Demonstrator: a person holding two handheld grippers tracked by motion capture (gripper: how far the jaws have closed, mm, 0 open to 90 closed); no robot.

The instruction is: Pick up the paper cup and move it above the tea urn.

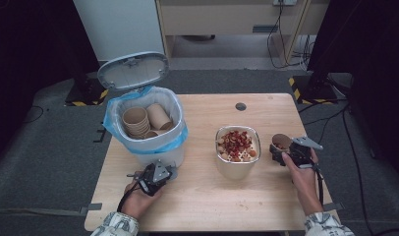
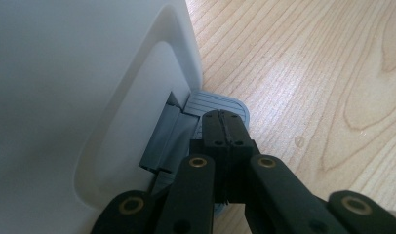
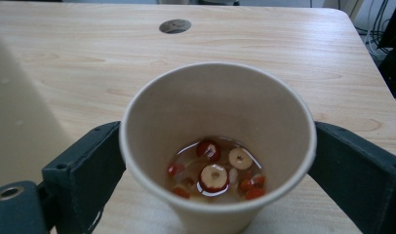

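The left tongs (image 1: 174, 172) sit low with jaws pressed together, held in the left hand (image 1: 138, 196). The right tongs (image 1: 278, 147) are spread wide around their load, right hand (image 1: 303, 169) behind.

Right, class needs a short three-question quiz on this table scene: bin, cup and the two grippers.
1. True or false: the bin lid is open.
2. What does the left gripper press? A) pedal B) bowl C) lid
3. What does the right gripper hold?

Key: 1 true. 2 A, with jaws shut. 3 a paper cup with some liquid and red fruit slices.
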